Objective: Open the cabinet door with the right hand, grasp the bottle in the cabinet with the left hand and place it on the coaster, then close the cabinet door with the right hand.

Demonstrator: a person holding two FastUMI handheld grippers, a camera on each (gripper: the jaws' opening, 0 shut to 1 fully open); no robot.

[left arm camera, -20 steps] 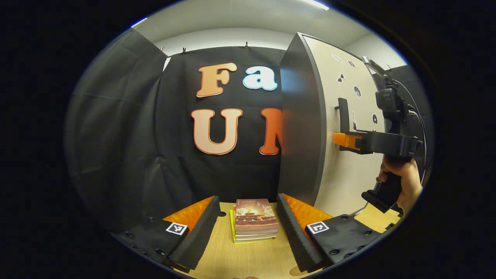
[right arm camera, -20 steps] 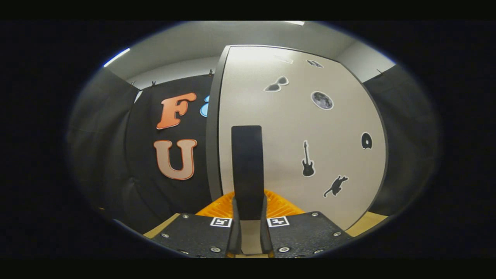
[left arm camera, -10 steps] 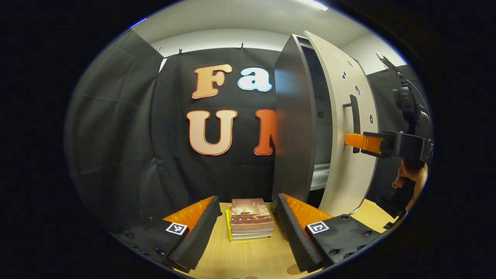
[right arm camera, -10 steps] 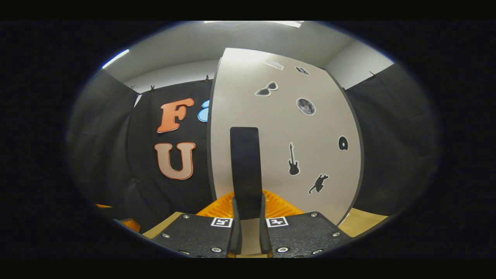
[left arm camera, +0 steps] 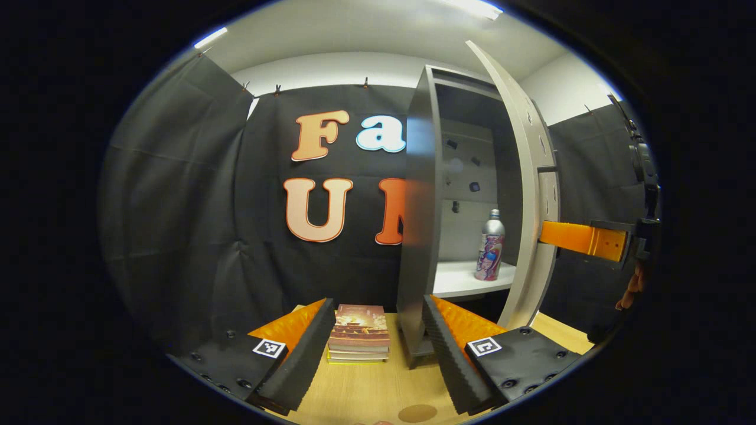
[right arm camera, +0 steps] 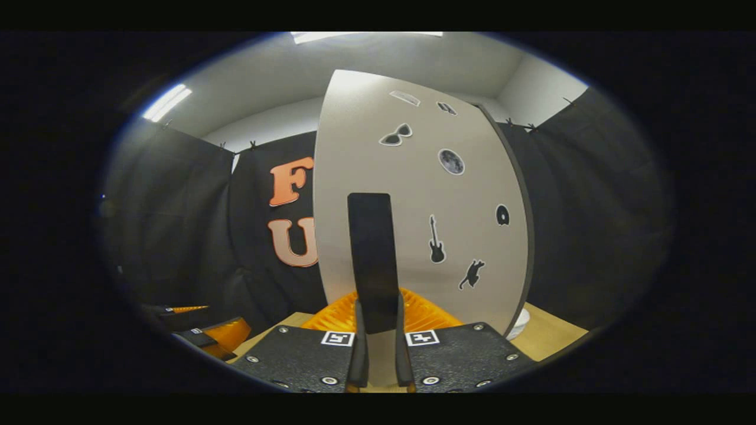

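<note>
Black screwed plates with square coded markers back each gripper's ribbed fingers.

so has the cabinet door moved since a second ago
Yes. The cabinet door has swung open toward the right gripper, away from the cabinet's side panel, uncovering the bottle on the shelf.

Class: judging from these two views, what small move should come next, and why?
Probably send the open left gripper toward the bottle: the door stands wide, the right gripper is shut on its handle, and the bottle stands upright on the shelf, unobstructed.
</note>
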